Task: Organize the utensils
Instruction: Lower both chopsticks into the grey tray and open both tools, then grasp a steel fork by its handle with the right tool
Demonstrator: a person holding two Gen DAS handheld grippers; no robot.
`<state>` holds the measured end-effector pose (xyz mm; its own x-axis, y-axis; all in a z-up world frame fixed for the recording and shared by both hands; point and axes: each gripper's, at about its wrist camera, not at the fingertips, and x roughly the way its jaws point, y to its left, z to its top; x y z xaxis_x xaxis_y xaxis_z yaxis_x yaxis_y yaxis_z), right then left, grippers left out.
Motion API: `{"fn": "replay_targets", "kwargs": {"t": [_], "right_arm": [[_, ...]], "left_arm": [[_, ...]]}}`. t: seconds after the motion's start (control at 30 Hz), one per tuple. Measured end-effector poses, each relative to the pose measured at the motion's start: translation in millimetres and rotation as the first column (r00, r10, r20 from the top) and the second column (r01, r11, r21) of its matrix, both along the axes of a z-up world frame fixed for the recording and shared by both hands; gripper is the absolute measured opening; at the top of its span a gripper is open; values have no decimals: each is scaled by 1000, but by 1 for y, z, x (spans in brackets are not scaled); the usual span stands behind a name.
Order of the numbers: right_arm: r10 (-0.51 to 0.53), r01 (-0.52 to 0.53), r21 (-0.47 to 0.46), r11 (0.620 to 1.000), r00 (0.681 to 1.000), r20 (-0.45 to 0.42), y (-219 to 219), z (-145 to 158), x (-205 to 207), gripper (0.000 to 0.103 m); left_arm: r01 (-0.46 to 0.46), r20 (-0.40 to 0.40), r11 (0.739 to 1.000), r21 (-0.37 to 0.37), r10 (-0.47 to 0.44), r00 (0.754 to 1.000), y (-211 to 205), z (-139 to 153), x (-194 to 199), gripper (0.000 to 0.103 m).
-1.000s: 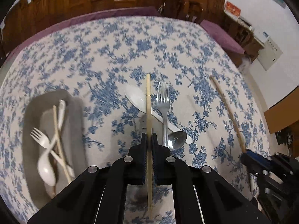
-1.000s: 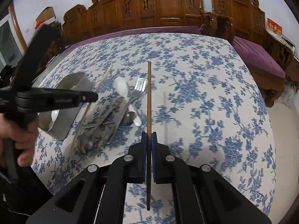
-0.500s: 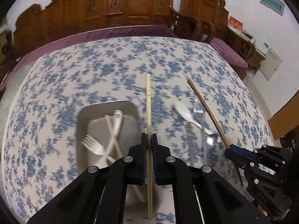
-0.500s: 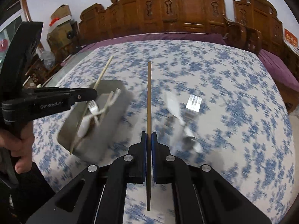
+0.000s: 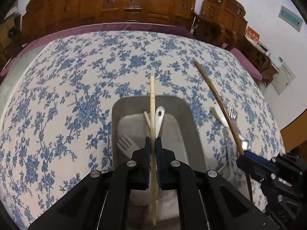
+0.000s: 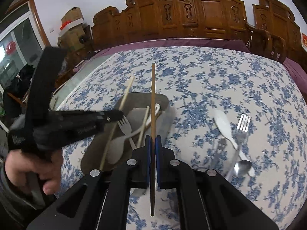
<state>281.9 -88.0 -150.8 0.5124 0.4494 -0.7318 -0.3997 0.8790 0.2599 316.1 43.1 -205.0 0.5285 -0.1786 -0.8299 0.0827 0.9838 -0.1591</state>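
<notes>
My left gripper (image 5: 153, 140) was clamped on a pale chopstick (image 5: 152, 103), which pointed straight away from me over the grey tray (image 5: 184, 113). My right gripper (image 6: 153, 138) was clamped the same way on a darker brown chopstick (image 6: 153, 95), its far tip reaching past the tray's far rim. Inside the tray lay a white fork (image 5: 125, 144), a white spoon (image 5: 159, 117) and another pale chopstick (image 5: 147, 118), crossed over one another. To the right of the tray, on the desk's blue-flowered cloth (image 6: 220, 80), I saw a second white spoon (image 6: 223, 126), a metal fork (image 6: 242, 126) and a metal spoon (image 6: 242, 165) lying close together, the white spoon's handle crossing the metal ones. From the right wrist view, the hand (image 6: 28, 170) holding the left gripper sat at the near left.
</notes>
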Motion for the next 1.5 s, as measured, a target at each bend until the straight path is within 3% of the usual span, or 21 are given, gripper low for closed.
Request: {"fn": "replay_targets", "kwargs": {"t": [0.23, 0.7, 0.83, 0.97, 1.1, 1.27, 1.37, 1.5], "right_arm": [[17, -17, 1, 1000, 1000, -15, 25, -12, 3, 6], [49, -49, 5, 999, 996, -70, 66, -39, 7, 7], [75, -74, 19, 997, 995, -71, 65, -39, 2, 18], [85, -82, 34, 996, 994, -71, 60, -35, 2, 18], [83, -82, 24, 996, 996, -27, 40, -20, -2, 18], [46, -45, -53, 998, 999, 17, -14, -8, -2, 18], [5, -2, -119, 993, 1000, 22, -51, -9, 3, 18], [-59, 60, -170, 984, 998, 8, -96, -18, 6, 18]], "left_arm": [[-28, 60, 1000, -8, 28, 998, 20, 10, -13, 15], [-88, 128, 996, -7, 88, 988, 64, 30, -16, 15], [-84, 131, 996, -6, 84, 988, 63, 31, -16, 15], [-68, 141, 998, -6, 69, 988, 58, 33, -19, 15], [-43, 144, 999, -8, 44, 989, 48, 35, -22, 18], [-1, 165, 1000, -3, 2, 986, 28, 40, -29, 28], [26, 178, 1000, 0, -26, 984, 13, 43, -34, 38], [72, 184, 997, 9, -72, 980, -10, 43, -40, 43]]}}
